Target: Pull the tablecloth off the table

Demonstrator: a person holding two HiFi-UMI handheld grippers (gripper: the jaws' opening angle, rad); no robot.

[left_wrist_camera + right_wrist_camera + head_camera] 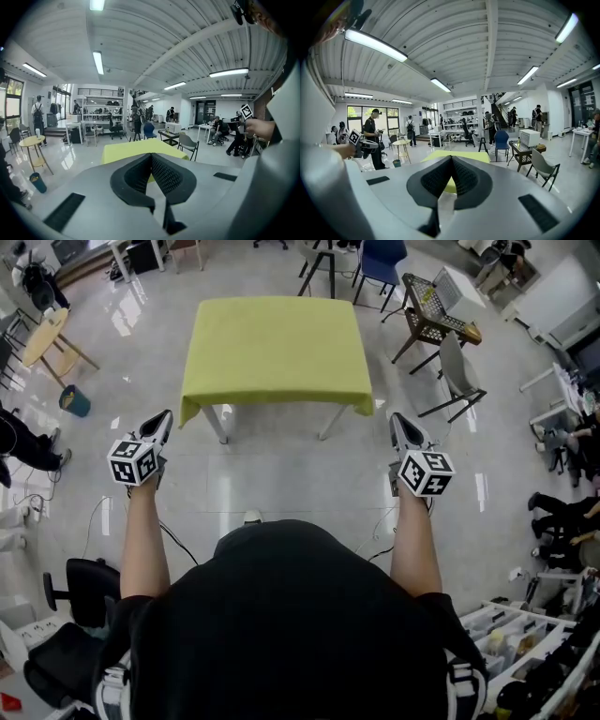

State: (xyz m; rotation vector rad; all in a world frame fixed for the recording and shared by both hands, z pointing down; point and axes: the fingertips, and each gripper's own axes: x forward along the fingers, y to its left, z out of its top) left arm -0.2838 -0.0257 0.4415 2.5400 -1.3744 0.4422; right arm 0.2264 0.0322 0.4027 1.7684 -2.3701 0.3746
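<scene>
A yellow-green tablecloth (277, 351) covers a white-legged table (217, 420) ahead of me on the glossy floor. My left gripper (166, 415) hangs short of the cloth's near left corner, jaws shut and empty. My right gripper (397, 419) is level with it, off the cloth's near right corner, also shut on nothing. Neither touches the cloth. Over the closed pads in the left gripper view (151, 155) the tablecloth (136, 149) shows some way off. From the right gripper (451, 159) the tablecloth (457, 155) lies just beyond the tips.
A grey chair (457, 373) and a wire basket cart (427, 307) stand right of the table, a blue chair (379, 262) behind it. A round wooden table (47, 337) and a blue bin (75, 401) stand to the left. People sit or stand around the room's edges.
</scene>
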